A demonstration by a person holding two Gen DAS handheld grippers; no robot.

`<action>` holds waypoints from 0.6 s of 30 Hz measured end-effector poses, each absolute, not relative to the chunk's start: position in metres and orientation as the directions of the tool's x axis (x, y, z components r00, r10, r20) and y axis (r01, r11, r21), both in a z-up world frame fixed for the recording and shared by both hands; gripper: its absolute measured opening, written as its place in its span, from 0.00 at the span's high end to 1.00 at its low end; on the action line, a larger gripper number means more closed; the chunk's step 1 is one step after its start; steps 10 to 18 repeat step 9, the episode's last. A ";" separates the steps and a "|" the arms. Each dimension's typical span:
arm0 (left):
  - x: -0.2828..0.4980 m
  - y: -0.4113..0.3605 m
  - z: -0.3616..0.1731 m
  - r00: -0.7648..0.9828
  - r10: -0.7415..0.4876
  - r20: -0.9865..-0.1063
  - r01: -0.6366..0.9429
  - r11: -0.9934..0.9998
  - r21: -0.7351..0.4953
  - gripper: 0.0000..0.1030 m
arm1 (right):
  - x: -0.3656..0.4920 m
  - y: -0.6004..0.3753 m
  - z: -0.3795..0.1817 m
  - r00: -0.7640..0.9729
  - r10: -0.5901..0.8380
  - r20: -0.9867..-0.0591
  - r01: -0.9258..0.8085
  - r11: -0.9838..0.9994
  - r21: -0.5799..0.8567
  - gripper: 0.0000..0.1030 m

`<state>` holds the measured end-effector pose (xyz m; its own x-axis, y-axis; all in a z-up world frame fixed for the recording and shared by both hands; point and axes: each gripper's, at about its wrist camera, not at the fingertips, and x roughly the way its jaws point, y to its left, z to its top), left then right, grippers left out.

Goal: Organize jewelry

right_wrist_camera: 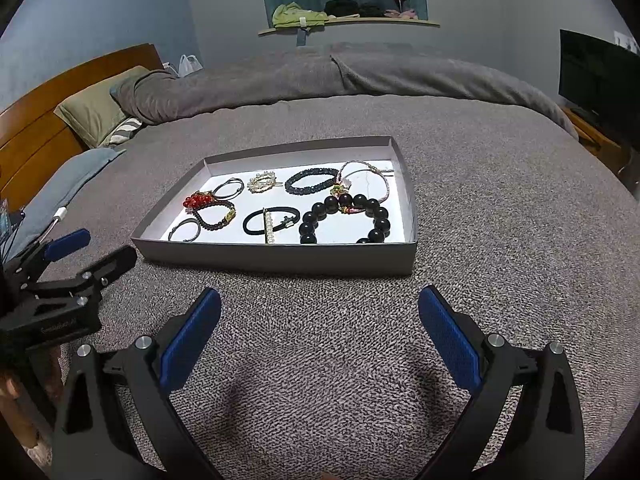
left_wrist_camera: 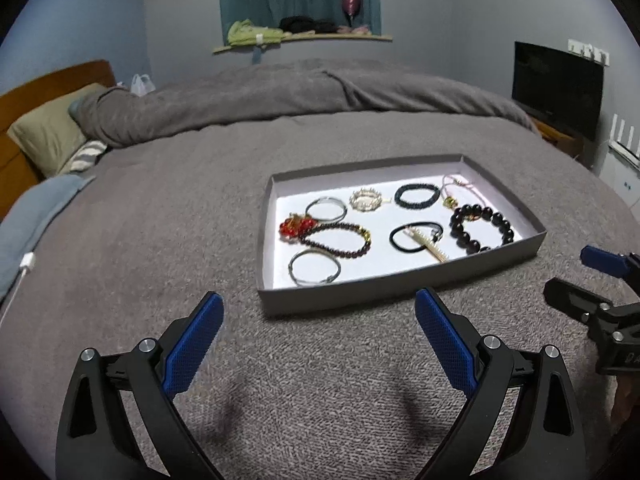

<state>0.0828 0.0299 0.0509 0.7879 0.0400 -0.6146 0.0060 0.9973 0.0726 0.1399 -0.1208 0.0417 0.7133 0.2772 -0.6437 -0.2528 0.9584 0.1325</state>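
A shallow grey tray [left_wrist_camera: 344, 297] with a white floor lies on the grey bedspread; it also shows in the right wrist view [right_wrist_camera: 280, 258]. Several pieces lie in it: a large black bead bracelet [left_wrist_camera: 480, 229] [right_wrist_camera: 348, 220], a dark braided bracelet [left_wrist_camera: 417, 196] [right_wrist_camera: 311, 181], a red bead cluster [left_wrist_camera: 296, 227] [right_wrist_camera: 197, 200], silver bangles [left_wrist_camera: 314, 267], a pearl clip [left_wrist_camera: 365, 200], a black hair tie with a pearl bar [left_wrist_camera: 418, 237] [right_wrist_camera: 271, 221]. My left gripper [left_wrist_camera: 319, 310] is open and empty, just short of the tray's near wall. My right gripper [right_wrist_camera: 320, 306] is open and empty, also in front of the tray.
The bed carries a rumpled grey duvet [left_wrist_camera: 280, 92] and pillows [left_wrist_camera: 52, 136] against a wooden headboard at the left. A white charger cable [left_wrist_camera: 24, 268] lies at the left edge. A dark TV [left_wrist_camera: 558, 84] stands at the right. A shelf with clothes [left_wrist_camera: 300, 36] is on the far wall.
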 end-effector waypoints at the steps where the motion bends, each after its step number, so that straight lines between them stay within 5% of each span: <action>1: 0.082 0.029 0.051 0.789 0.037 -0.614 0.010 0.997 0.073 0.07 | 0.140 -0.120 0.041 0.713 0.277 -0.644 -0.254 0.958 0.131 0.05; 18: 0.082 0.026 0.052 0.794 0.043 -0.606 0.017 0.996 0.092 0.07 | 0.140 -0.120 0.041 0.713 0.277 -0.645 -0.254 0.958 0.130 0.05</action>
